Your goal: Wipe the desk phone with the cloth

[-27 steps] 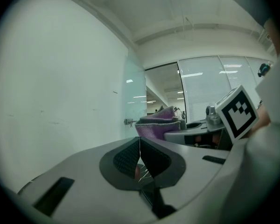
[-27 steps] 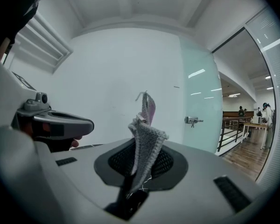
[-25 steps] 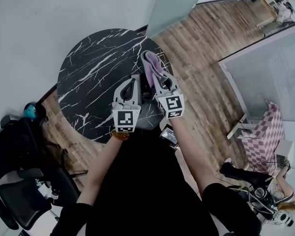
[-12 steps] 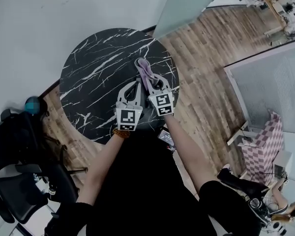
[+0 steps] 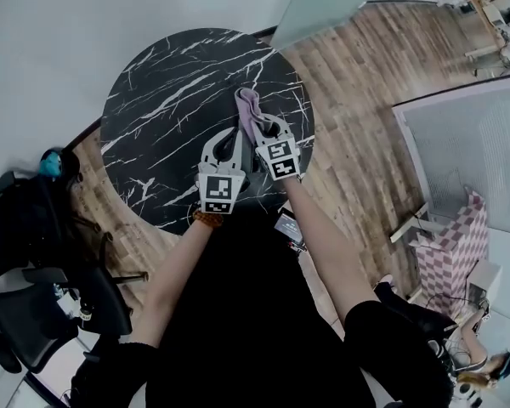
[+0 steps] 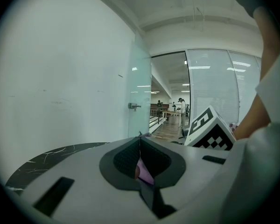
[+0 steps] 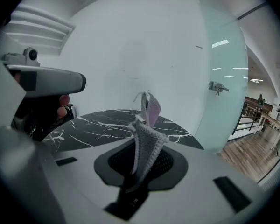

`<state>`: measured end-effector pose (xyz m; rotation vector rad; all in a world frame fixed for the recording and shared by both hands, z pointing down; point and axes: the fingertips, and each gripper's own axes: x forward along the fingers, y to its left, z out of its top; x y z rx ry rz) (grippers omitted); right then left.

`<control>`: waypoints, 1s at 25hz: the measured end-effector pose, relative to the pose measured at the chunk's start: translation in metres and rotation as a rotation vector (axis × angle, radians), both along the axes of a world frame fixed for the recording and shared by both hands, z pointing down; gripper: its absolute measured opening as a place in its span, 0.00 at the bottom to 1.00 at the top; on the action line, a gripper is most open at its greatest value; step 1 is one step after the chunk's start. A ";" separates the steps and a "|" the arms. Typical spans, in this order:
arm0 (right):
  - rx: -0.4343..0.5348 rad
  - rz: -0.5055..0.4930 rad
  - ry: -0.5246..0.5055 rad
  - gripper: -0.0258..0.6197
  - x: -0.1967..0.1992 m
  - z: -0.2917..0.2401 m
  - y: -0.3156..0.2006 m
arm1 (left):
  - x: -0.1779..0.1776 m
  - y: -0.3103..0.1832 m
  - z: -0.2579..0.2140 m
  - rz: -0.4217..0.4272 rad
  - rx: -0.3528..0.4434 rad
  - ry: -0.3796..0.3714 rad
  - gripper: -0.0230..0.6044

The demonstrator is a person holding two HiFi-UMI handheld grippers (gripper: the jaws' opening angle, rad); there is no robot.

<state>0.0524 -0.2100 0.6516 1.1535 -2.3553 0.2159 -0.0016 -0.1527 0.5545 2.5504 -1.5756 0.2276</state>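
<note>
A lilac knitted cloth (image 5: 247,107) sticks up out of my right gripper (image 5: 257,127), which is shut on it over the near right part of the round black marble table (image 5: 165,93). In the right gripper view the cloth (image 7: 146,127) stands upright between the shut jaws of my right gripper (image 7: 139,148). My left gripper (image 5: 230,137) hovers just to its left, also over the table's near part. In the left gripper view my left gripper (image 6: 140,142) has its jaws pressed together, with a sliver of lilac behind them. No desk phone shows in any view.
The table (image 7: 98,125) stands against a white wall beside a frosted glass partition (image 7: 222,83). Black office chairs (image 5: 34,257) and a teal object (image 5: 51,163) crowd the left. Wooden floor (image 5: 348,117) lies to the right, with a pink checkered seat (image 5: 456,245) further off.
Both grippers have moved together a little farther out over the table. The cloth stays clamped in the right gripper throughout.
</note>
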 end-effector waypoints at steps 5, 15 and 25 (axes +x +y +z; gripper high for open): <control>-0.026 0.005 -0.012 0.15 0.002 0.007 -0.001 | 0.004 0.002 0.001 0.013 -0.002 -0.004 0.06; -0.089 0.003 -0.019 0.15 0.000 0.024 0.002 | 0.000 0.005 0.012 0.005 -0.033 -0.008 0.06; -0.124 -0.001 0.004 0.15 -0.004 0.038 0.004 | 0.000 0.004 0.023 0.002 -0.061 -0.008 0.06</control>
